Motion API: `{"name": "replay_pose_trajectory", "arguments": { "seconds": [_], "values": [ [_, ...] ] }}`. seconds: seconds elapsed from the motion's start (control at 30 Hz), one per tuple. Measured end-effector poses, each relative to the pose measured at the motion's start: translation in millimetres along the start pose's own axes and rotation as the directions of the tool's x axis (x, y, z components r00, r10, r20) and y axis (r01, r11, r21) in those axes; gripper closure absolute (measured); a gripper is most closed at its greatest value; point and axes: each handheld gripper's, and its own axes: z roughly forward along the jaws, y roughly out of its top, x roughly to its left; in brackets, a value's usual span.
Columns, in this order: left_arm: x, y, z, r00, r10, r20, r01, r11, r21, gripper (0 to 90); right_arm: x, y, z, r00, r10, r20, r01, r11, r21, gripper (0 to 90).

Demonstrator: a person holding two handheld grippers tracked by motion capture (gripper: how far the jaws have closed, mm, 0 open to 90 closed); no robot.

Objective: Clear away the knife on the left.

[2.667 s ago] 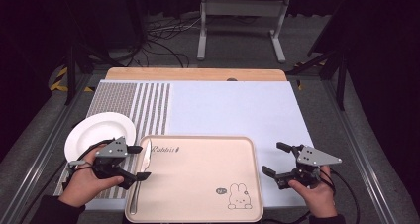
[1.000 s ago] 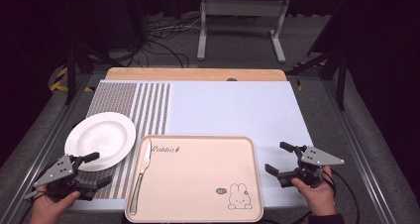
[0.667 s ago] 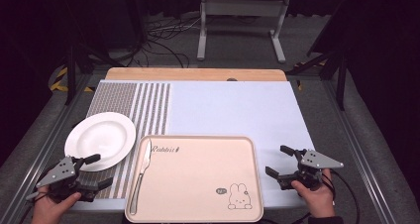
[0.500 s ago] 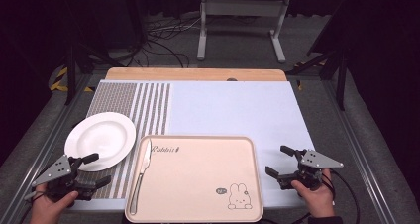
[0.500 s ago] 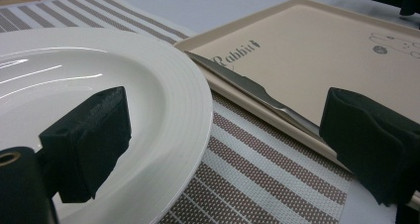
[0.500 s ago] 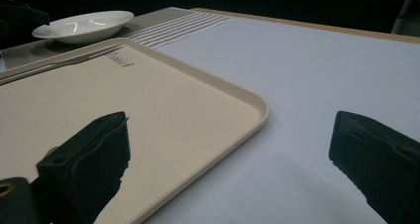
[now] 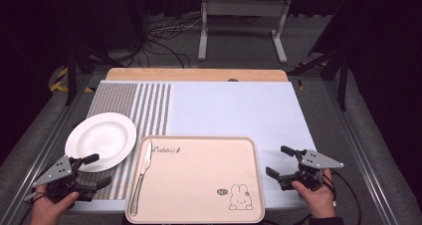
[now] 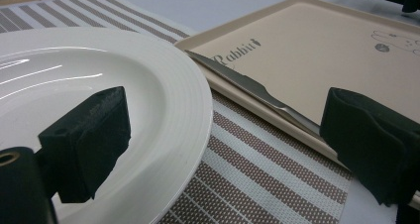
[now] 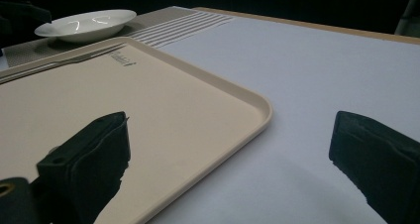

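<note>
A beige tray (image 7: 199, 177) with a rabbit print lies at the table's front middle. A metal knife (image 7: 142, 174) rests along the tray's left rim. A white plate (image 7: 101, 141) sits on the striped mat to the tray's left. My left gripper (image 7: 97, 171) stands open at the front left, near the plate's front edge; in the left gripper view the plate (image 8: 99, 110) and the knife (image 8: 252, 90) lie between its jaws. My right gripper (image 7: 281, 163) stands open just right of the tray, with the tray's corner (image 9: 257, 110) between its jaws.
A brown-and-white striped mat (image 7: 134, 110) covers the table's left part, a pale blue sheet (image 7: 234, 108) the rest. A wooden strip (image 7: 199, 74) runs along the far edge. Beyond the table are a white metal stand (image 7: 244, 16) and floor cables.
My left gripper drew back from the tray's left edge to the front-left corner, leaving the knife on the tray. The right gripper shifted slightly and stays open.
</note>
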Motion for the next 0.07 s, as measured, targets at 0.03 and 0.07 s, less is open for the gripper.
{"name": "replay_pose_trajectory", "arguments": {
  "seconds": [0.03,0.07],
  "values": [
    [-0.7,0.7,0.1,1.0,0.001,0.002,-0.001,1.0,-0.005,6.2,0.1,0.0,0.1,1.0,0.002,-0.001,-0.002,1.0,0.0,3.2],
    [-0.7,0.7,0.1,1.0,0.001,0.002,-0.001,1.0,-0.005,6.1,0.1,0.0,0.1,1.0,0.002,-0.001,-0.002,1.0,0.0,3.2]
  ]
}}
